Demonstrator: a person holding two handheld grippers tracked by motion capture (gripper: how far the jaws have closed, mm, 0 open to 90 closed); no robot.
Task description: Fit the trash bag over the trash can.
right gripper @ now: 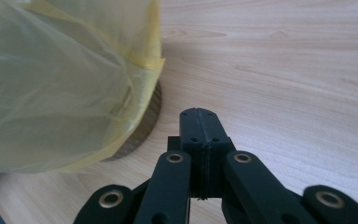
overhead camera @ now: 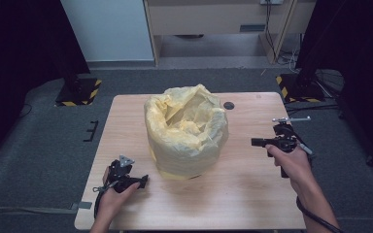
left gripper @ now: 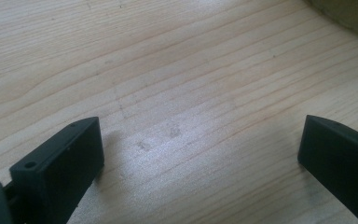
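Two grippers flank the yellow bag-lined bin (overhead camera: 186,131) mid-table: right gripper (overhead camera: 255,141), jaws pressed together w/ nothing between, points straight at bin's side, just off it; left gripper (overhead camera: 143,181), jaws spread, rests low, bin up-right of it.

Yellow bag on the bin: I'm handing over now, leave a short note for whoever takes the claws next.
Left claw: open, low over the table, near-left of the bin, holding nothing.
Right claw: shut, empty, right of the bin, pointing at it.
Yellow bag: lining the bin, its rim draped down the outside; bin base shows below.
Done: bag is in.
Left: probably tidying or removing the bag; neither claw touches it.
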